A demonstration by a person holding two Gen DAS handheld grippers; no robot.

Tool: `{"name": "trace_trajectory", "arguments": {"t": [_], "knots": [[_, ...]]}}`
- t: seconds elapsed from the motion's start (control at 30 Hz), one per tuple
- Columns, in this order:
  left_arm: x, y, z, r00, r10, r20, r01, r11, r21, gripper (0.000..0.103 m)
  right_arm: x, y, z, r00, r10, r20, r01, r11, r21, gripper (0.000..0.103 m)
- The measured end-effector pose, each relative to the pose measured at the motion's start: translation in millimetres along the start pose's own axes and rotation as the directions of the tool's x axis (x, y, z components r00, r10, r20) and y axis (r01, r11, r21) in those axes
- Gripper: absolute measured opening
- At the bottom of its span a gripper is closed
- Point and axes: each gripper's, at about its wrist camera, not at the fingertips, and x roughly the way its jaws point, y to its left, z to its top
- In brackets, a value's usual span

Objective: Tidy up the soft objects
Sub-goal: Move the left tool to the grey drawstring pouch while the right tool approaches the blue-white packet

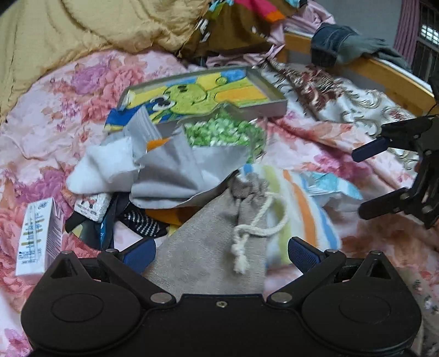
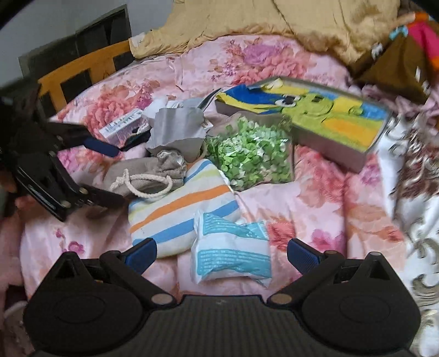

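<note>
Here both claws gape wide, left claw straddling the drawstring pouch, right claw over the tissue packet.

Home bedroom, floral bedspread, wooden bed frame, quilt

Coarse matt woven pouch with twisted cotton cord; glossy satin bedspread.

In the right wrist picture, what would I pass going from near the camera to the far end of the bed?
Blue-and-white packet → striped cloth → bag of green bits → tray with the cartoon towel → tan quilt.
</note>
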Motion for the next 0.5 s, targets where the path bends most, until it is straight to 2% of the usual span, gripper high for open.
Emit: {"name": "trace_trajectory", "arguments": {"t": [0.07,0.23,0.4,0.5], "knots": [[8,8,-1,1.0,-0.014,-0.019,0.013,0.999,-0.047,0.102,5,-6,2,0.999,0.042,-0.002,-0.042,0.999,0.034,0.103],[18,24,-3,0.998,-0.053,-0.03,0.048,0.989,-0.142,0.102,17,-19,3,0.999,0.036,-0.016,-0.035,0.997,0.067,0.103],[26,28,-8,0.996,-0.079,-0.046,0.069,0.979,-0.192,0.102,26,-29,-4,0.998,0.039,-0.041,-0.032,0.987,0.159,0.102],[26,27,-9,0.995,-0.084,-0.045,0.073,0.978,-0.194,0.102,31,-31,-8,0.996,0.073,-0.06,-0.058,0.975,0.215,0.097]]}}
